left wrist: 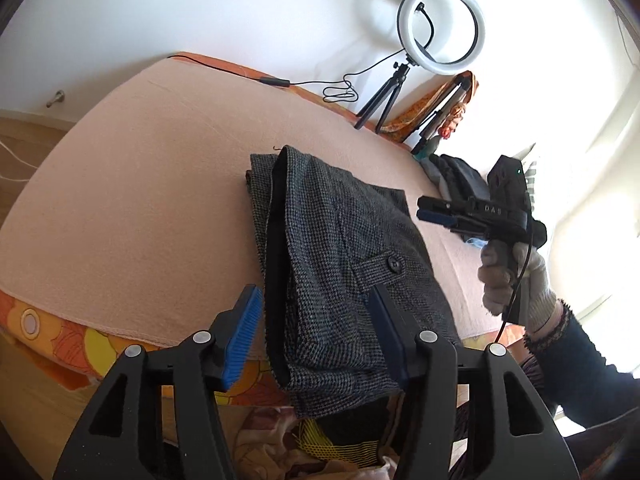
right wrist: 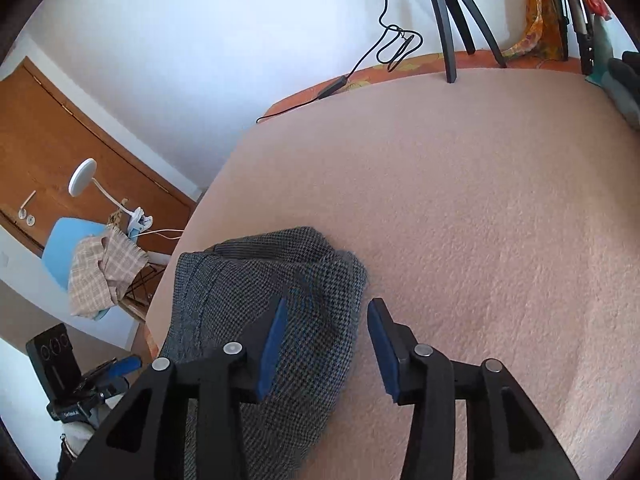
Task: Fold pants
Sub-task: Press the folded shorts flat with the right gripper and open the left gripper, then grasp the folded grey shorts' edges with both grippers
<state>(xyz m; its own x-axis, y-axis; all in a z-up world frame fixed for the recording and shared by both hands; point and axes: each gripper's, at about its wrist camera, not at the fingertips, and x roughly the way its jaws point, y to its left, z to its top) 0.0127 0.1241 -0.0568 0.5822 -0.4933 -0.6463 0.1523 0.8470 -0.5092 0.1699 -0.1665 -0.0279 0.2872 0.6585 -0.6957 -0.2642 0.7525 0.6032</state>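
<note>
Ring light (left wrist: 441, 26) on tripod (left wrist: 384, 98) at one o'clock; blue chair (right wrist: 66, 248) at nine; pink blanket (right wrist: 460, 200) underneath.

A home bedroom: blanket-covered bed (right wrist: 480, 220), wooden door (right wrist: 60, 152), ring light (left wrist: 440, 24).

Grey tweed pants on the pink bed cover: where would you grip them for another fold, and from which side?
Probably the near hem hanging over the bed's front edge: the pants drape off the cover there, so one finger can pass beneath. Come from the front; the open left gripper already straddles that end.
</note>
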